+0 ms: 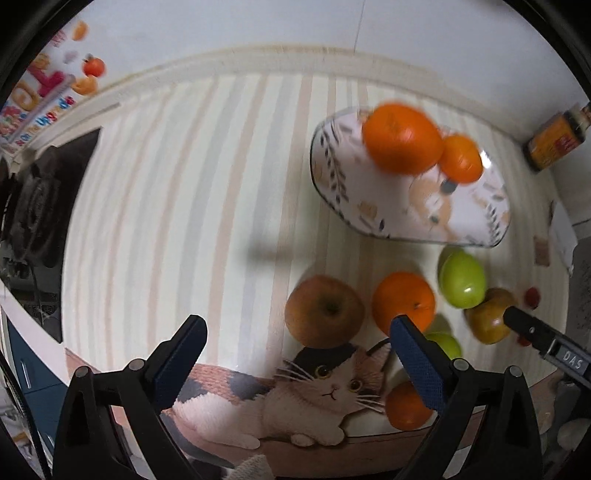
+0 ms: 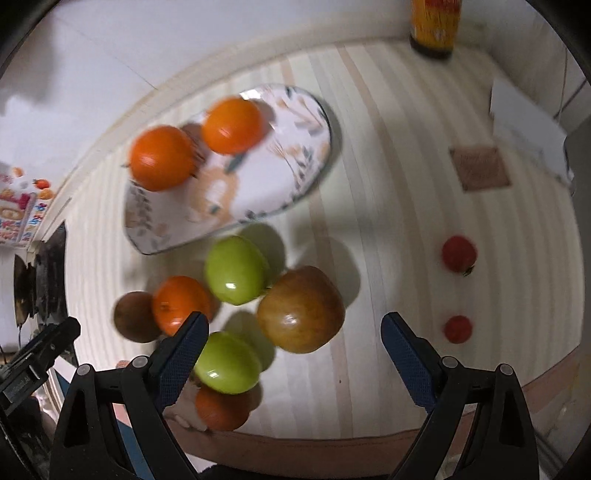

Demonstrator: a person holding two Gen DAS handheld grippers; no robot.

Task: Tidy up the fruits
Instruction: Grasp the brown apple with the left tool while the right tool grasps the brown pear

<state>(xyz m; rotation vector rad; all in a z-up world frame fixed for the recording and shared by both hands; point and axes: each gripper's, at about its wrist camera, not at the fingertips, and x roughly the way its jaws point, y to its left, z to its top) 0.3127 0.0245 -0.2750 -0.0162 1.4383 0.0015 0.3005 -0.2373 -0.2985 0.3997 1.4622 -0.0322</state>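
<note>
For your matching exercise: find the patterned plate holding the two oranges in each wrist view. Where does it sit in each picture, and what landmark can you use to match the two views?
Left wrist view: the patterned plate sits upper right, oranges on its far end.
Right wrist view: the plate sits upper left of centre, oranges at its left end.
Shared landmark: the brown sauce bottle standing by the wall.
</note>
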